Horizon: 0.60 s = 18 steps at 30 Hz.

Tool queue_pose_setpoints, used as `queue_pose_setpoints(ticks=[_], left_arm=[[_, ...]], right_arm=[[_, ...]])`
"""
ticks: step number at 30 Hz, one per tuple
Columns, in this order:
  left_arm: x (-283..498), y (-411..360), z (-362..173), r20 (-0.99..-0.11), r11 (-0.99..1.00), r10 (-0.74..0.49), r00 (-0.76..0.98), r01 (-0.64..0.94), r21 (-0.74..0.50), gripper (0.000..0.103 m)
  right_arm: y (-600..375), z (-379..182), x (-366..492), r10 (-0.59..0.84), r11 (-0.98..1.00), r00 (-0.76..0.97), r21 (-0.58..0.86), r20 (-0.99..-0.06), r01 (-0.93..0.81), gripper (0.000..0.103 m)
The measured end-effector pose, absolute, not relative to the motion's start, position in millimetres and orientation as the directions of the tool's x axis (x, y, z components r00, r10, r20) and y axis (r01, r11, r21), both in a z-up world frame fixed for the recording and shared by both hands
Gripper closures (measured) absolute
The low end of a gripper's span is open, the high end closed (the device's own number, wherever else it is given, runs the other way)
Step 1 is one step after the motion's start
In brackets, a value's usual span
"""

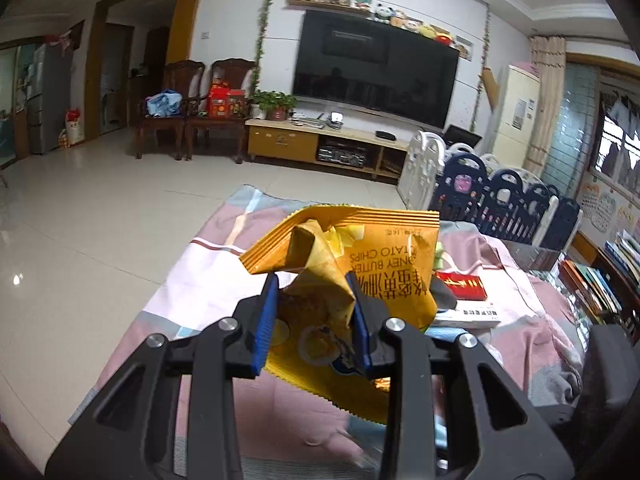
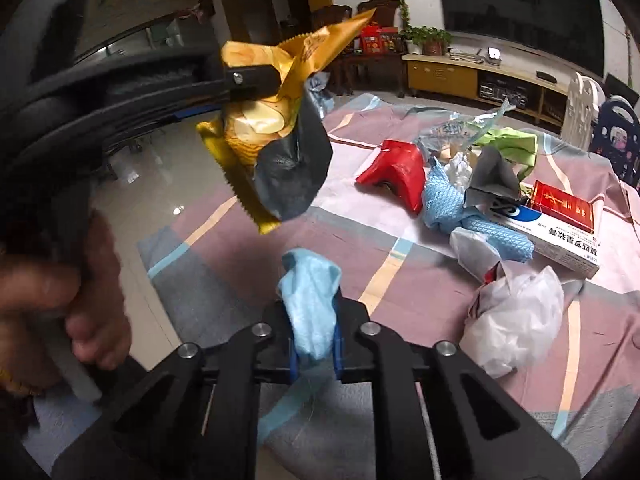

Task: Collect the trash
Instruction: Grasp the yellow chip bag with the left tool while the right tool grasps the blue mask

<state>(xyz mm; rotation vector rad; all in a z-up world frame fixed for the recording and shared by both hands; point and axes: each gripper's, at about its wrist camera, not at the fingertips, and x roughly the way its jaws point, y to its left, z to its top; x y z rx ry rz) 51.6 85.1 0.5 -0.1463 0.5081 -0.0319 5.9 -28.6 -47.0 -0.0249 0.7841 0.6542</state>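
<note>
My left gripper (image 1: 314,320) is shut on a crumpled yellow chip bag (image 1: 360,256), held in the air above the cloth-covered table (image 1: 188,280). The right wrist view shows that same chip bag (image 2: 264,120) at upper left, open end with grey lining facing down, pinched by the left gripper (image 2: 250,78), with a person's hand (image 2: 72,304) on its handle. My right gripper (image 2: 316,332) is shut on a light blue wipe (image 2: 312,300) that sticks up between its blue pads, just below the bag.
A pile of trash lies to the right on the table: a red wrapper (image 2: 396,172), blue mesh cloth (image 2: 460,216), white plastic bag (image 2: 516,320), green wrapper (image 2: 508,140), a white medicine box (image 2: 560,248) and a red cigarette pack (image 2: 564,204). Tiled floor (image 1: 80,220) lies left.
</note>
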Motion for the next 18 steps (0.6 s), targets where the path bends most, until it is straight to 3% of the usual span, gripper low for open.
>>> queue_pose_setpoints(ticks=[3,8,13,18], left_arm=[[49,98,3,-0.475,0.982,-0.051,0.879,-0.041,-0.183,0.069],[27,105,16,-0.428,0.974,-0.078,0.900,-0.023,-0.227,0.069],[-10,85,29,-0.406,0.990,-0.105,0.908,0.058,-0.126,0.069],[-36,72,31,-0.386,0.992,-0.123,0.914,0.103,-0.074,0.069]], right_arm=[[-43,-32,-12,0.528,0.813,0.565,0.185,-0.634,-0.552,0.091],[-117,10,-36,0.462,0.885,0.730,0.209,-0.503,-0.416,0.091],[-163,21,-55,0.342,0.938,0.830,0.215,-0.440,-0.272,0.091],[-157,16,-54,0.275,0.962,0.846,0.139,-0.458,-0.237,0.091]])
